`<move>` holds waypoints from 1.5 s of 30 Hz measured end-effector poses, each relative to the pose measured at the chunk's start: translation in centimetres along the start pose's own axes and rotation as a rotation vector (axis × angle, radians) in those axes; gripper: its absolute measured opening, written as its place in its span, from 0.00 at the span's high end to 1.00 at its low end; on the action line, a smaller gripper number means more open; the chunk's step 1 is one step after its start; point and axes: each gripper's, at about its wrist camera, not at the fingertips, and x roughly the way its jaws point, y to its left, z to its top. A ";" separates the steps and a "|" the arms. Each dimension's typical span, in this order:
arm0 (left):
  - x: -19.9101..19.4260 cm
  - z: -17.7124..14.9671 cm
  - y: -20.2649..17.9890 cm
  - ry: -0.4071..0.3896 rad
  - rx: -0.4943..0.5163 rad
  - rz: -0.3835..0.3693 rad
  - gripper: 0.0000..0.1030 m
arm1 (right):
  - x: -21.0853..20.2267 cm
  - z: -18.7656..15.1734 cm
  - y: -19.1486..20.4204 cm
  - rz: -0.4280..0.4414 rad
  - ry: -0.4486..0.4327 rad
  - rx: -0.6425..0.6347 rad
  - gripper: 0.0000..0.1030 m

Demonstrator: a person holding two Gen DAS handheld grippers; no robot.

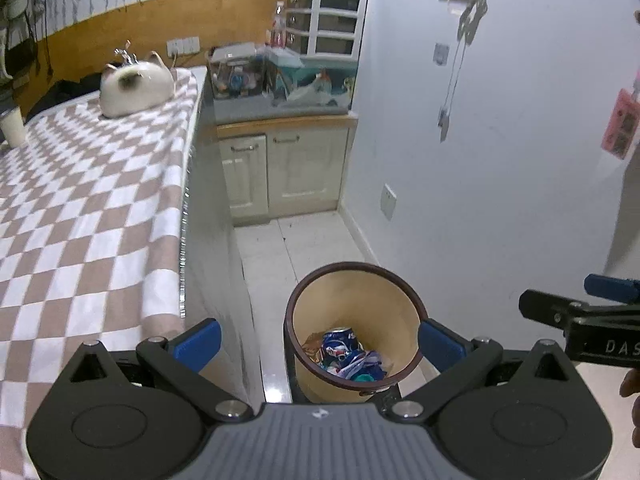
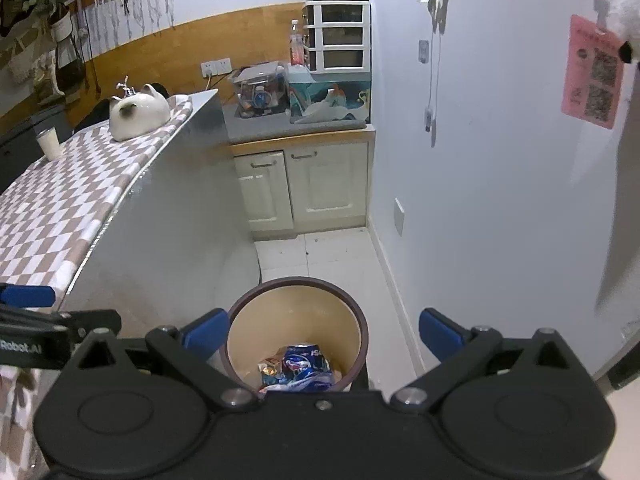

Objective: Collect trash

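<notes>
A tan round trash bin with a dark rim stands on the white tiled floor beside the table. It also shows in the right wrist view. Inside lie a crushed blue soda can, also seen in the right wrist view, and crumpled wrappers. My left gripper is open and empty, above the bin. My right gripper is open and empty, also above the bin. The right gripper shows at the right edge of the left wrist view.
A table with a brown-and-white checked cloth stands on the left, carrying a white cat-shaped ornament and a white cup. Cream cabinets with cluttered containers stand at the back. A white wall runs along the right.
</notes>
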 end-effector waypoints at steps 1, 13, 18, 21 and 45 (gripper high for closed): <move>-0.6 -0.2 0.0 -0.008 0.001 0.002 0.00 | -0.5 -0.1 0.1 0.005 -0.005 -0.001 0.01; -5.5 -3.2 1.5 -0.091 -0.023 0.025 0.00 | -5.2 -2.7 1.7 0.024 -0.048 -0.017 0.01; -6.6 -5.0 2.0 -0.097 -0.030 0.047 0.00 | -6.5 -3.8 2.3 0.021 -0.061 -0.019 0.01; -7.2 -5.9 2.4 -0.106 -0.038 0.084 0.00 | -7.0 -4.4 2.6 0.022 -0.063 -0.020 0.00; -8.7 -10.8 2.3 -0.083 -0.057 0.132 0.00 | -8.3 -7.9 4.1 0.018 -0.025 -0.043 0.00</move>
